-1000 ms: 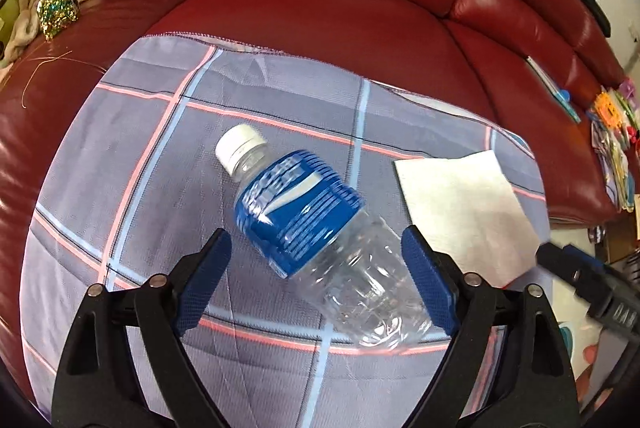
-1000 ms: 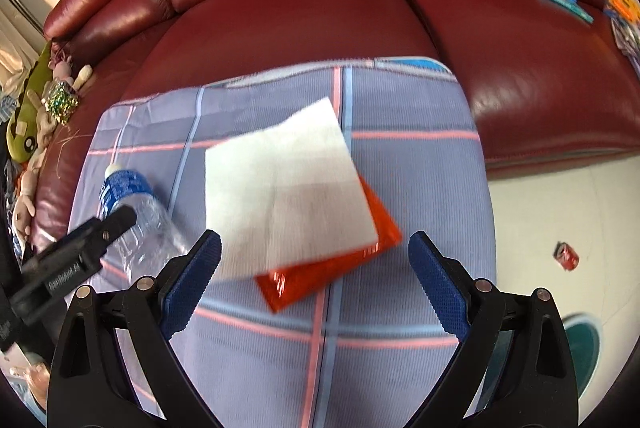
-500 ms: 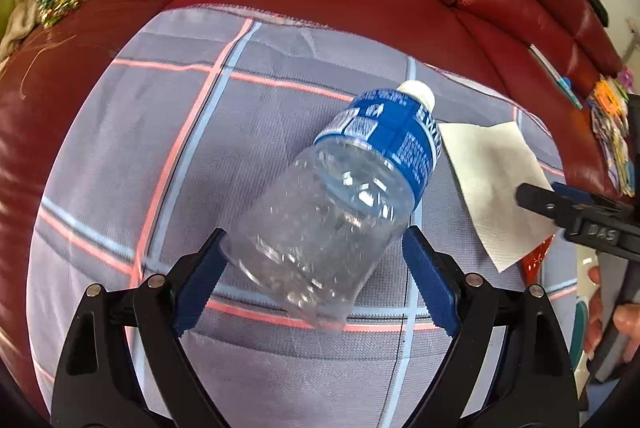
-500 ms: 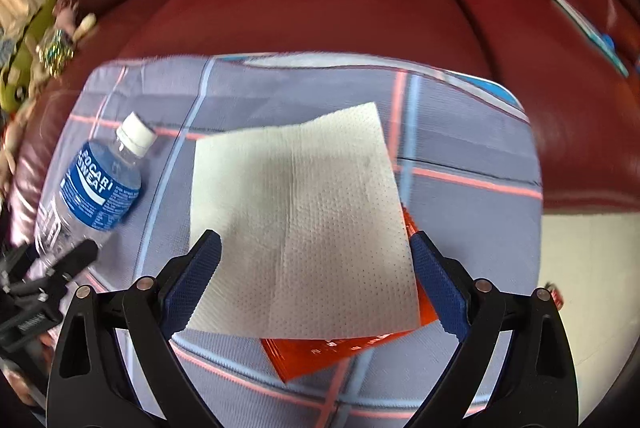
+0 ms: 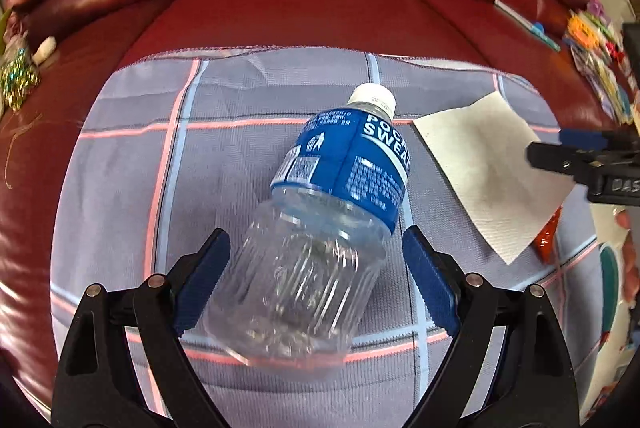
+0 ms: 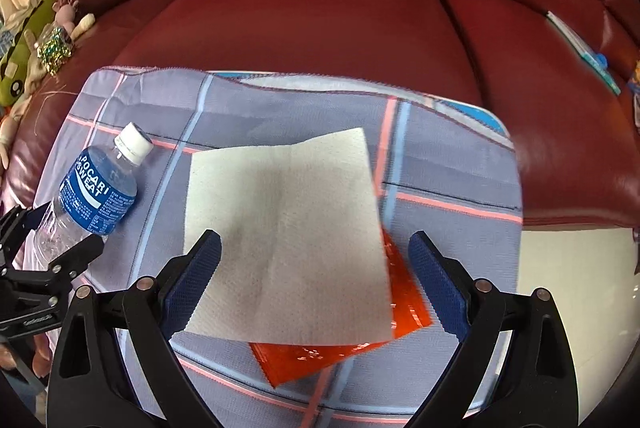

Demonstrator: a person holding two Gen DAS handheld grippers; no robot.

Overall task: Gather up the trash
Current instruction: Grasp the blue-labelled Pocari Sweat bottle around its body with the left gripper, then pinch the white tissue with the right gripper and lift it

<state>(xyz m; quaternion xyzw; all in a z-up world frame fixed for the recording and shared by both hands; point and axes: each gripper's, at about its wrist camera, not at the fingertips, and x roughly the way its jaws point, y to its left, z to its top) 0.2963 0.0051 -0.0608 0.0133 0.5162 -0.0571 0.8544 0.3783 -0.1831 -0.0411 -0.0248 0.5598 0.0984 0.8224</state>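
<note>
1. The plastic bottle (image 5: 320,228) lies on its side on the checked cloth (image 5: 224,155), white cap (image 5: 372,99) pointing to about 1 o'clock in your left wrist view, its clear base toward the camera
2. Your left gripper (image 5: 316,260) stands released, jaws wide apart; the bottle's clear lower body sits between the two blue pads (image 5: 208,276), with a gap showing on each side, so nothing is clamped
3. From your right wrist view the same bottle (image 6: 92,203) lies at 9 o'clock, cap toward 1 o'clock, with the left gripper's black tips at its lower end
4. The white paper napkin (image 6: 284,240) lies flat on the cloth, just beside the bottle at its 3 o'clock, and apart from it
5. The orange wrapper (image 6: 336,348) lies under the napkin, its lower and right edges sticking out at about 5 o'clock
6. Your right gripper (image 6: 316,268) is released too, jaws spread wide on either side of the napkin's near half; whether the pads touch the paper, you cannot tell
7. In the left wrist view one finger of the right gripper (image 5: 576,155) reaches in from 3 o'clock over the napkin's (image 5: 492,167) far right corner
8. The cloth covers the seat of a red leather sofa (image 6: 320,19)
9. Soft toys (image 6: 28,43) sit on the sofa at 10 o'clock in the right wrist view
</note>
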